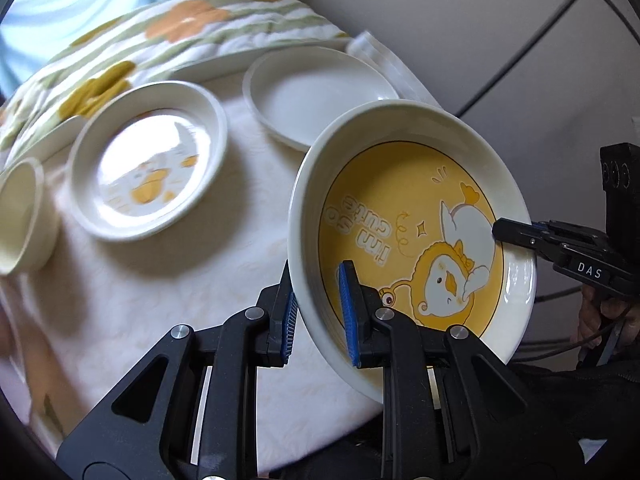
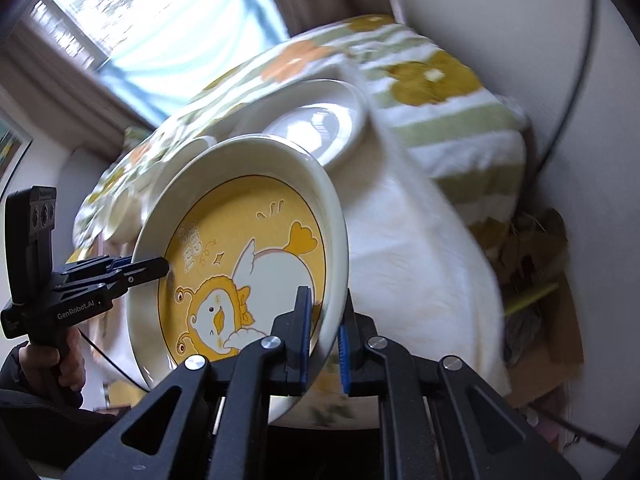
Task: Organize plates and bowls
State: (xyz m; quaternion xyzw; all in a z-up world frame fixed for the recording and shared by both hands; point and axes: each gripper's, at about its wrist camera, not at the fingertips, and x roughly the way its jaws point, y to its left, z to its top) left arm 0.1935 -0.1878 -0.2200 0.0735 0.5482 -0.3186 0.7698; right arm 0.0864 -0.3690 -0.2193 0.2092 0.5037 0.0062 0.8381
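Note:
A yellow duck plate with a white rim is held tilted above the table, clamped on opposite rims by both grippers. My left gripper is shut on its near rim; the right gripper grips the far rim. In the right wrist view the same plate sits in my right gripper, with the left gripper on its left rim. On the table lie a smaller duck plate, a plain white plate and a small bowl at the left edge.
The table has a cream cloth. A striped flowered blanket lies behind the dishes. A white wall with a black cable stands to the right. A cardboard box sits beside the table.

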